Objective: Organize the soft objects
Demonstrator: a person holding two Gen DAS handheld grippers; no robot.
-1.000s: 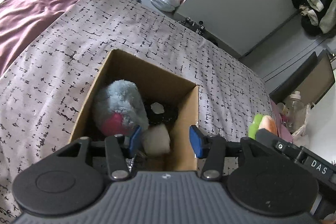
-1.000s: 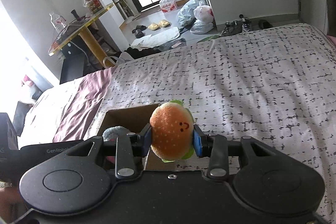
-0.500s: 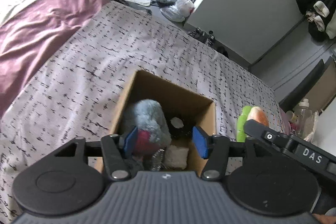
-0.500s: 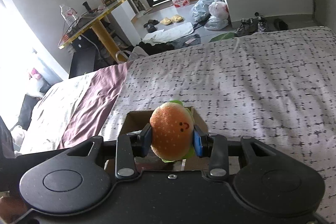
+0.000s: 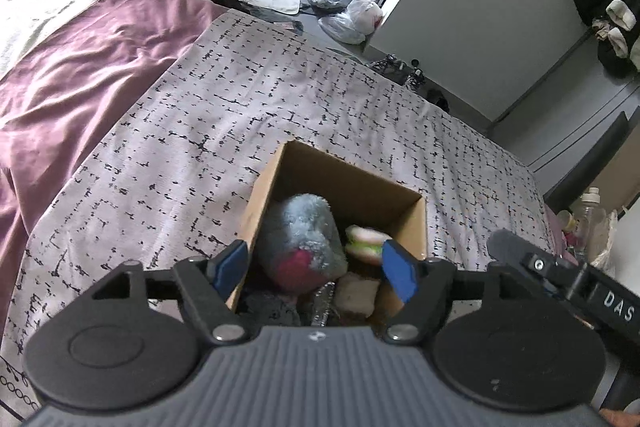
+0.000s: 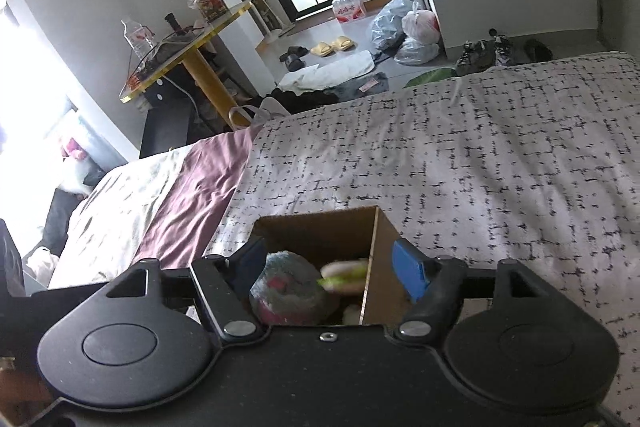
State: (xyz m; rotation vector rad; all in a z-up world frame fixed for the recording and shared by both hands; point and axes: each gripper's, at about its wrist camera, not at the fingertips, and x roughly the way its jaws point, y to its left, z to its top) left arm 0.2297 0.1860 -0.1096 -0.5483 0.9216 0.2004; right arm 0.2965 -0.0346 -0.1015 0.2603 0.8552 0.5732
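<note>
Each claw is black plastic with blue pads, silver screws and round side discs.

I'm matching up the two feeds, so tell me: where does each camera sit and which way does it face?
Left wrist: sits on the left gripper, looking steeply down over its opening blue-padded jaws into the cardboard box on the bed; the right gripper's black body shows at the right edge.
Right wrist: sits on the right gripper, facing down less steeply across the bed towards the kitchen doorway; its jaws are opening, with nothing between them.
Shared: the box, the grey plush and the blurred burger toy inside it.
</note>
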